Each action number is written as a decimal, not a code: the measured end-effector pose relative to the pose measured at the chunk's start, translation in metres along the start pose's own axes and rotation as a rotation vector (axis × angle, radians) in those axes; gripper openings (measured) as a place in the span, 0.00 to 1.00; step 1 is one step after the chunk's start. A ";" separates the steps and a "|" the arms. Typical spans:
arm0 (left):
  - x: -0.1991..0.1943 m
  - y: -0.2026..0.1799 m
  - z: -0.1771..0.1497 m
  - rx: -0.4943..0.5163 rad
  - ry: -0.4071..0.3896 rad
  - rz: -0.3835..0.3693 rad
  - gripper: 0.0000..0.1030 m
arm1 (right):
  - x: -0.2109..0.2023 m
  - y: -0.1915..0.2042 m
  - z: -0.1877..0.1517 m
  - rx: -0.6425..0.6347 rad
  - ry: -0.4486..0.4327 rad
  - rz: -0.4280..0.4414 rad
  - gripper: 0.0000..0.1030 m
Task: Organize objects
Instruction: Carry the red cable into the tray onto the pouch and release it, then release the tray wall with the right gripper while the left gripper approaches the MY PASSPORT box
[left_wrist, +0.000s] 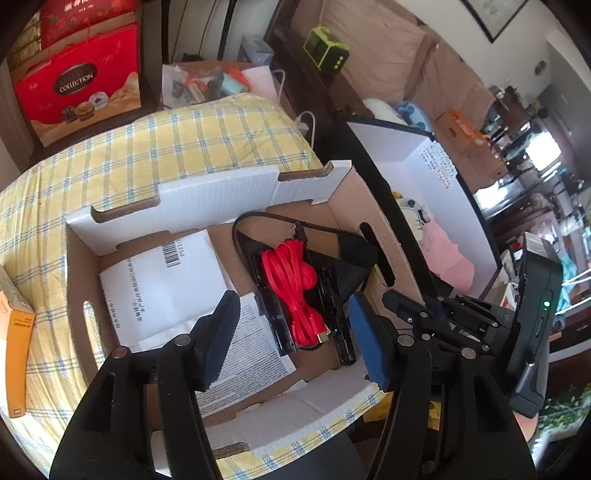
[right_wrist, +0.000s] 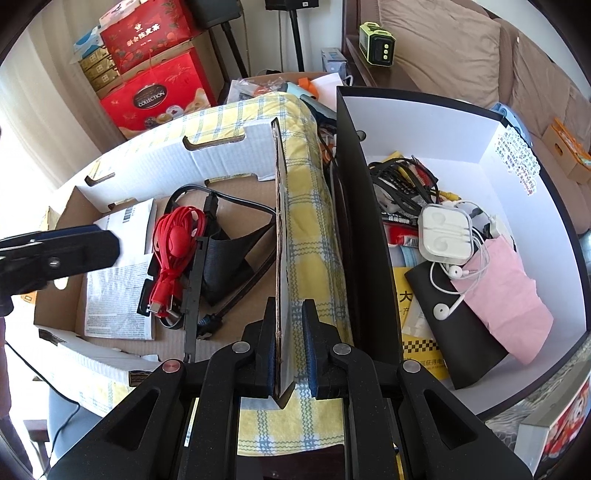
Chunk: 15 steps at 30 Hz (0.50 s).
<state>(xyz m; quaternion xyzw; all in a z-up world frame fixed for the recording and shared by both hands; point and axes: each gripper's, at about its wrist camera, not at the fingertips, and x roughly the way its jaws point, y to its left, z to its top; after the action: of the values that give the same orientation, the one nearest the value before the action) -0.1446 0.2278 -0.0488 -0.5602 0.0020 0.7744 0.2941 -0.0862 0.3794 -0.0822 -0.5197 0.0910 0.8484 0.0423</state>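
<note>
Left gripper (left_wrist: 291, 345) hangs over the cardboard box (left_wrist: 207, 199), jaws spread w/ nothing btwn them. Right gripper (right_wrist: 291, 356) has jaws pinching the box's side wall (right_wrist: 280, 229) edge-on. The red cable (left_wrist: 295, 280), bundled, lies inside the box on a black tray, beside white paper sheets (left_wrist: 162, 273). We judge the cable light, floppy and a bit slick; best taken across the tied middle, not the plug end. The black tray's make is hard to read, and what's under the papers is hidden. White bin (right_wrist: 491, 155) w/ earphones (right_wrist: 445, 230) sits just right.
</note>
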 end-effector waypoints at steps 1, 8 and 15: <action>-0.004 0.001 0.000 0.003 -0.011 0.002 0.60 | 0.000 0.000 0.000 0.000 0.000 0.000 0.11; -0.042 0.036 -0.011 -0.029 -0.069 0.031 0.68 | 0.000 -0.001 0.000 -0.001 -0.002 -0.003 0.11; -0.076 0.084 -0.024 -0.101 -0.124 0.095 0.73 | 0.002 -0.002 0.001 0.005 -0.007 -0.014 0.11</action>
<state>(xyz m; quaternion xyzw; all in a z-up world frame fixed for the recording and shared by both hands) -0.1468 0.1157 -0.0191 -0.5246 -0.0288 0.8197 0.2281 -0.0872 0.3810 -0.0835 -0.5172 0.0892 0.8498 0.0498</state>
